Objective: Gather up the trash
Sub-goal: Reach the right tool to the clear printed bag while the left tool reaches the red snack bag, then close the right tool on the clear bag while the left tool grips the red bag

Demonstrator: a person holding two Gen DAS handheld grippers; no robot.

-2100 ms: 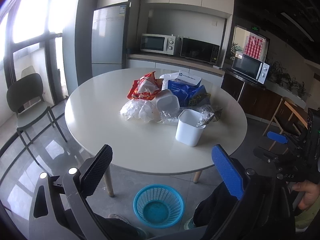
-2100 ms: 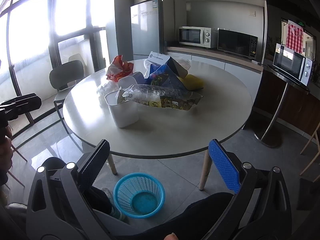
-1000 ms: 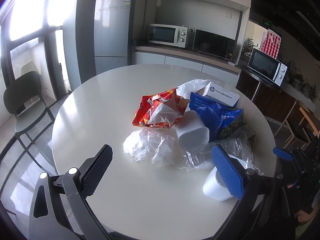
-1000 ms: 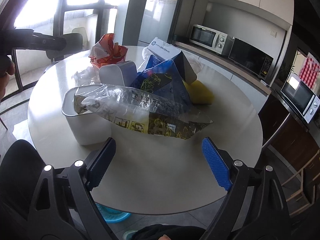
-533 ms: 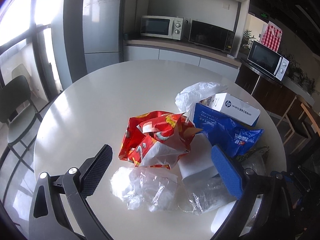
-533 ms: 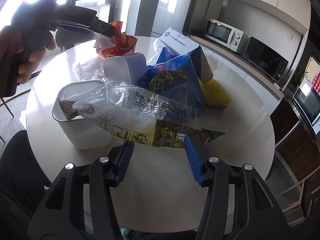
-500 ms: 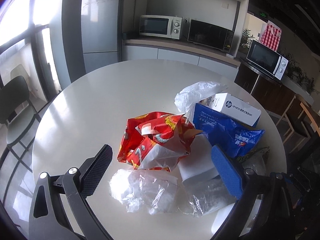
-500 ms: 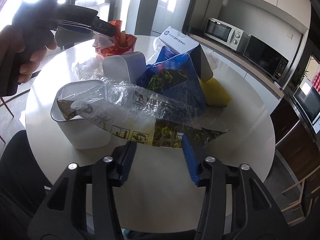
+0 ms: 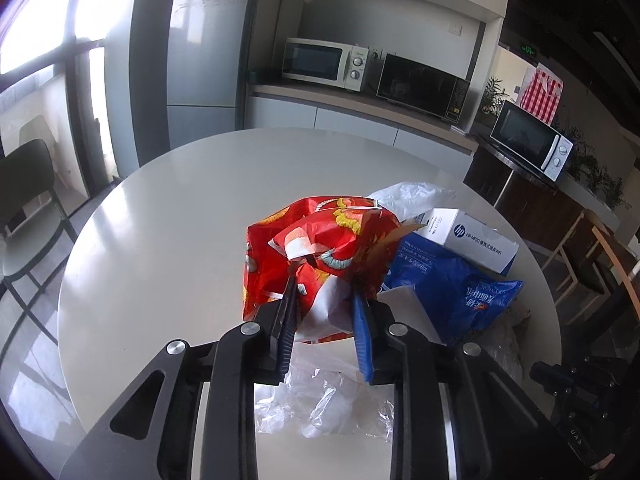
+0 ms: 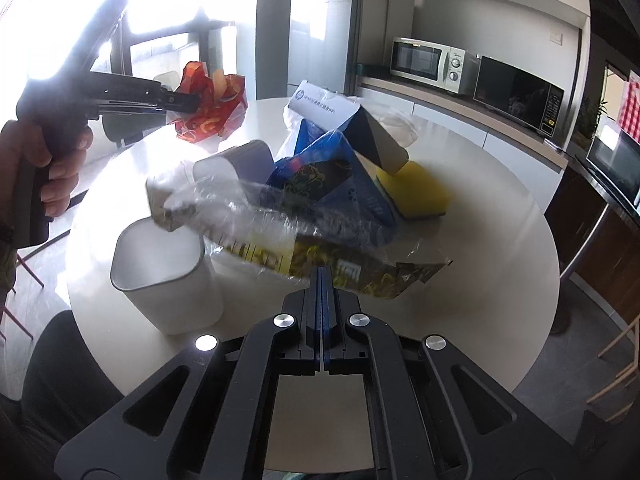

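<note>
**A:** Red bag is crinkly foil, super light. It sits left of the white box on the table. Left gripper is closing on its near fold, pads already touching.

**B:** And the right gripper?

**A:** Fully clamped on the clear wrapper's near edge, in front of the box. Thin, slippery film, so I'd pinch an edge, not the middle.

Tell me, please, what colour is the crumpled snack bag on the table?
The snack bag is mainly red-orange, with yellow and white markings; the left wrist view shows it best.
</note>
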